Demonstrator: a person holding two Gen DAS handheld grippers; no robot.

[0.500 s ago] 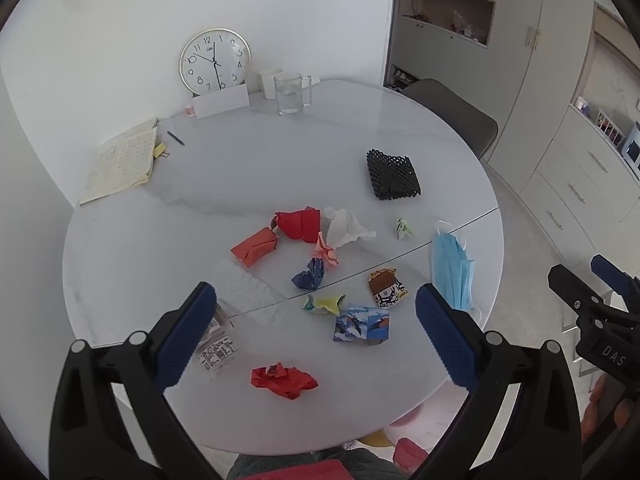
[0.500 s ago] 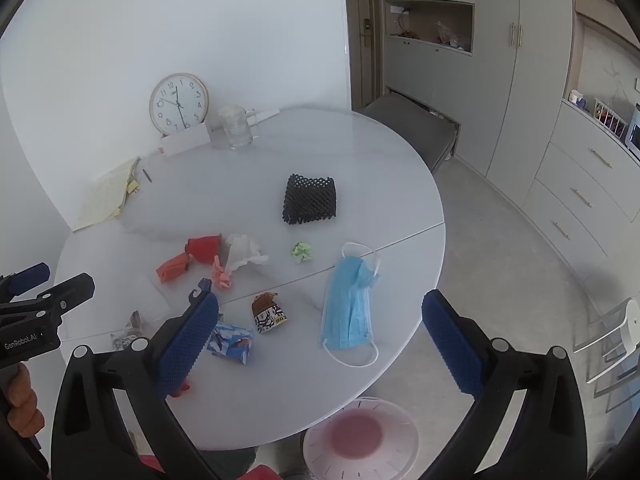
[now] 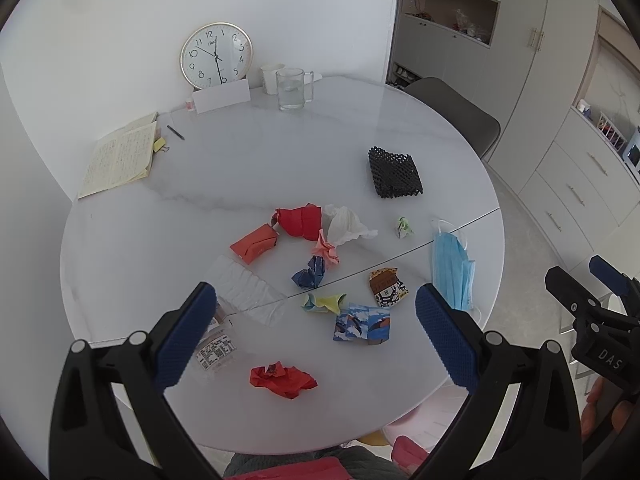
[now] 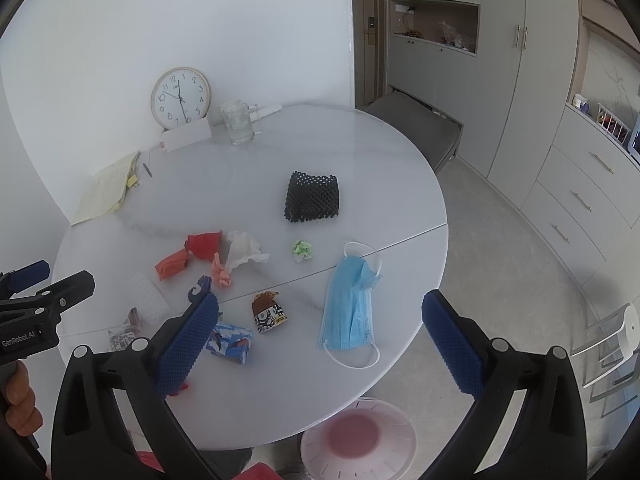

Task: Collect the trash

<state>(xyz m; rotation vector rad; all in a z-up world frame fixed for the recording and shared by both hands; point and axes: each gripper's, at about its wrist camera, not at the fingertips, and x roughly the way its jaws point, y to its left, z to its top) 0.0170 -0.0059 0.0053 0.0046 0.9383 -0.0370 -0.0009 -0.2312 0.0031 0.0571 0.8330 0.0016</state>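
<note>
Task looks barely begun, if at all: the round white marble-look table (image 3: 168, 240) carries a full scatter of trash and the pink-and-white slotted bin (image 4: 358, 438) on the floor by the table edge shows nothing in it, as far as visible. Left gripper (image 3: 316, 334) hovers above the near edge, fingers spread wide, nothing btwn them. Right gripper (image 4: 320, 340) same: wide apart, empty, above the mask side.

Left to collect, approx: crumpled red paper wad (image 3: 282, 380) nearest the edge, blue printed folded wrapper (image 3: 362, 326), brown patterned snack packet (image 3: 387, 286), light-blue face mask (image 4: 350, 308), white crumpled tissue (image 3: 344, 226), small green paper ball (image 4: 302, 250), orange folded packet (image 3: 254, 242), clear plastic sheet (image 3: 246, 290), plus several more scraps mid-table.

Black mesh pouch (image 4: 313, 196) may or may not count as trash.
</note>
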